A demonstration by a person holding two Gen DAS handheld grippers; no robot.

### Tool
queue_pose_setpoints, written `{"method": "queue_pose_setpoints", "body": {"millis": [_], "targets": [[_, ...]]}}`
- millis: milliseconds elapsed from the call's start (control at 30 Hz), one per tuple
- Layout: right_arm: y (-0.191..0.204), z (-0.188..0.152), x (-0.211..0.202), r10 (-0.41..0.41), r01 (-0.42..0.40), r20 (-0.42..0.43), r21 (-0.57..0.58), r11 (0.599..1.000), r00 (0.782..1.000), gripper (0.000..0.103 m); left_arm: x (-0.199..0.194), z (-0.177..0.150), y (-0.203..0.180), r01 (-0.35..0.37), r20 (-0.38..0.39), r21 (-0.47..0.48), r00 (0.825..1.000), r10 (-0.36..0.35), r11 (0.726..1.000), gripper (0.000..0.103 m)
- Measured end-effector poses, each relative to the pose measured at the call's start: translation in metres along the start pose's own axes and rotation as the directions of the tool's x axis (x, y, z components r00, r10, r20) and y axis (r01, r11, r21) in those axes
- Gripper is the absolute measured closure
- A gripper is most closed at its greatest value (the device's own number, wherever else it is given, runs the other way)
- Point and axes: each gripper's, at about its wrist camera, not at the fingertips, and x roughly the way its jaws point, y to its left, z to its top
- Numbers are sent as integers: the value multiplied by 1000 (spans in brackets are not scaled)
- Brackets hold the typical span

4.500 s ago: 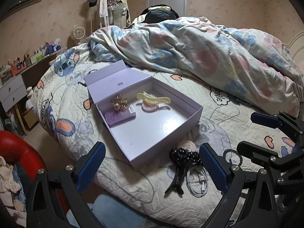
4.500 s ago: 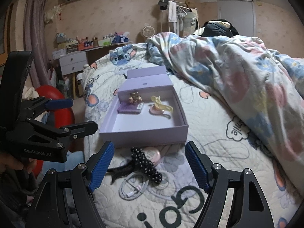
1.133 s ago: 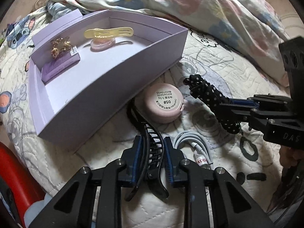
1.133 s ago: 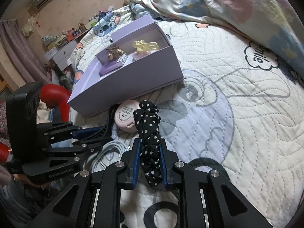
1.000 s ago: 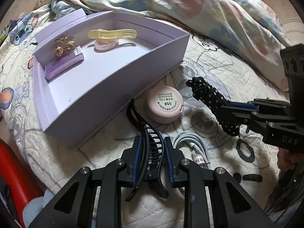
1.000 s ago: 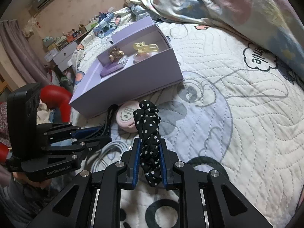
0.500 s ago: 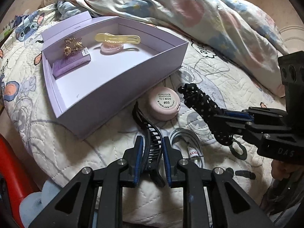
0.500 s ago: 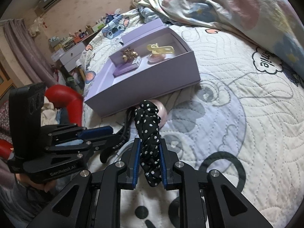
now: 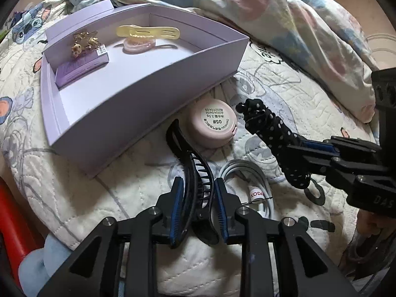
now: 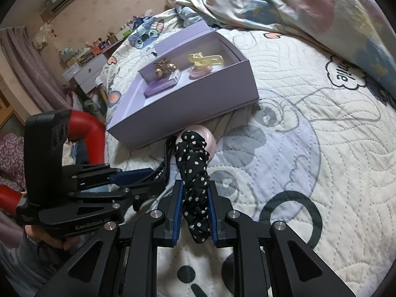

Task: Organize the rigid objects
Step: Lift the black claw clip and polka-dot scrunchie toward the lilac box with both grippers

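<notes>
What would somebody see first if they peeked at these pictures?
Probably the two black tools up front, each squeezing something: the left tool is shut on a black claw clip, and the right tool is shut on a polka-dot scrunchie. Just behind them on the quilt sits an open purple box with a yellow hair clip inside near its far wall.

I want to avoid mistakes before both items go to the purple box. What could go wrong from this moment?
1. The left tongs grip the black claw clip near its hinge end; the long curved part sticks far forward and may catch the purple box wall.
2. The polka-dot scrunchie in the right tongs is soft and could slip.
3. The white cable lies just beside the clip and might snag.
</notes>
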Motion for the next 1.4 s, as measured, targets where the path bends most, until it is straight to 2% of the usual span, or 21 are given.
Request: {"method": "queue_pose_setpoints", "body": {"millis": [233,433,533,933,1400], "targets": [[-4,-1,4,-2,2,-11,12,1000,1000,85,11,3,4,6,-20,-17,1000,-6,1000,78],[-5,-1,4,-3,3,-8,13,1000,1000,85,7,1,0,-9,15,-3,1000,9,1000,79],[-6,-1,2,-5,5,-2,13,1000,1000,85,-1,1,1,13,30,-16,999,-13,1000,79],[4,-1,-5,6,-6,15,-11,1000,1000,85,-30,1,1,-11,78,-23,997,13,1000,79],[41,7,0,73,-71,14,-96,993,997,85,-77,-16,19,-82,141,-81,986,93,993,79]]}}
